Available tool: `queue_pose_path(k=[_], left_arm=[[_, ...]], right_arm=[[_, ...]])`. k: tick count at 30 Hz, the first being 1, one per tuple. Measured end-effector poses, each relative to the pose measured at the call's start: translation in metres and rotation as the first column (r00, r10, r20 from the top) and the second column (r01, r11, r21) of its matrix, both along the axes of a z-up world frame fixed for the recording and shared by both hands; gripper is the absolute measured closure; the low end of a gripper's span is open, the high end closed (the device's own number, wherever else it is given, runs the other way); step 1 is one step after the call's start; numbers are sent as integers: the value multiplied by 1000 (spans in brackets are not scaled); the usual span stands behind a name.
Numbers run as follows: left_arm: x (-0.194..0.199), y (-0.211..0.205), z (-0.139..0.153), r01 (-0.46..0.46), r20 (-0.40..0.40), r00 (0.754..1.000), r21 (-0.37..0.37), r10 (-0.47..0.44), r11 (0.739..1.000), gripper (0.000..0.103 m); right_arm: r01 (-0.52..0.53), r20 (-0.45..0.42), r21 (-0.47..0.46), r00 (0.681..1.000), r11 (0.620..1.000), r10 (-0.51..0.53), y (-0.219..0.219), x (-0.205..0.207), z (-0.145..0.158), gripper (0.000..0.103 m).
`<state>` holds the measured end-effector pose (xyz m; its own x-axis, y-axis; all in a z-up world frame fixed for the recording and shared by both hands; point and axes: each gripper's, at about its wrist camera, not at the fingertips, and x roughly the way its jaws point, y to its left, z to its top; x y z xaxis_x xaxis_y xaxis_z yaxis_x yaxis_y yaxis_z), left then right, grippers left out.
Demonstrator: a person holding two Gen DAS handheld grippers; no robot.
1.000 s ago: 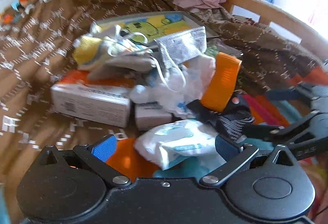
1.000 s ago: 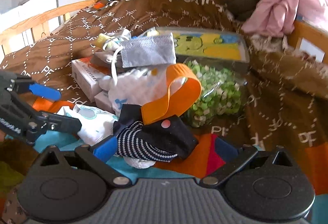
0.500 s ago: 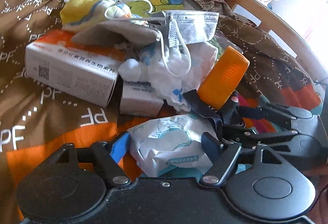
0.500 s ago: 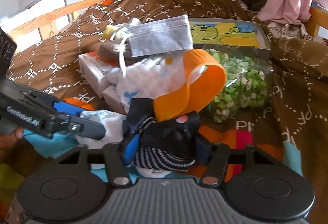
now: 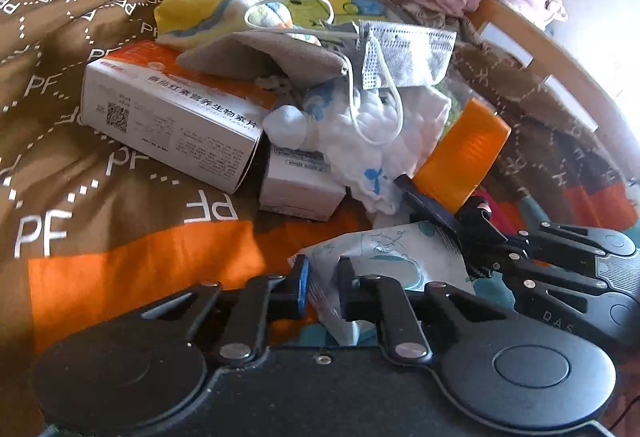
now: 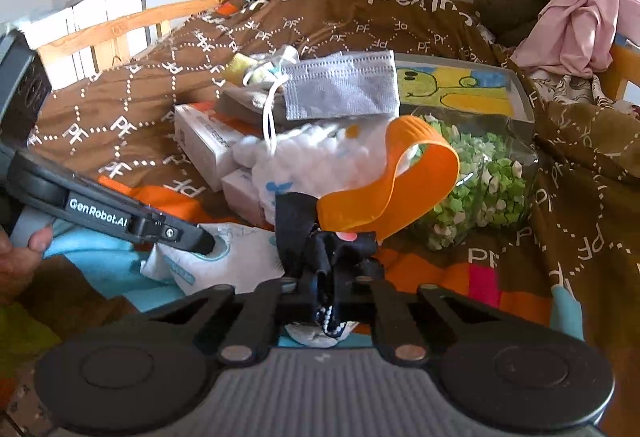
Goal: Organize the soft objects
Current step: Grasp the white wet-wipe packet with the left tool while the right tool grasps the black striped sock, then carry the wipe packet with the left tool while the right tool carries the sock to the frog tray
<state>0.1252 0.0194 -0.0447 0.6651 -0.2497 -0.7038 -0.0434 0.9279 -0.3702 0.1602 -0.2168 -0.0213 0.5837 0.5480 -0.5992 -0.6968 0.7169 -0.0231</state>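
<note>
- The white wipes packet (image 5: 384, 257) lies on the bed's brown blanket (image 5: 80, 141), pinched in the left gripper (image 5: 322, 279).
- The right gripper (image 6: 326, 291) is clamped on a dark striped cloth (image 6: 324, 257) with an orange strap (image 6: 400, 177).
- Only the right wrist view shows a bag of green pieces (image 6: 488, 181); the left wrist view shows the printed side of the white box (image 5: 172, 129).
</note>
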Motion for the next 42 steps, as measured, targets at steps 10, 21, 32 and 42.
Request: queue_pose_path(k=[10,21,32,42], left_arm=[[-29,-5,19,-24,88,996,15,22,1000,97],[-53,-1,59,-66,168,984,22,61,998,102],[-24,12,120,-88,251,965,11,82,996,102],[66,36,142,-68,251,967,58,51,996,102]], right_arm=[[1,59,73,998,997,-5,-12,-19,23,97],[48,126,190,989,981,-72,-37,-41,58,98],[16,141,280,988,960,-57,-40,-29,111,98],[-4,175,241,984,971,-39,9,56,151,98]])
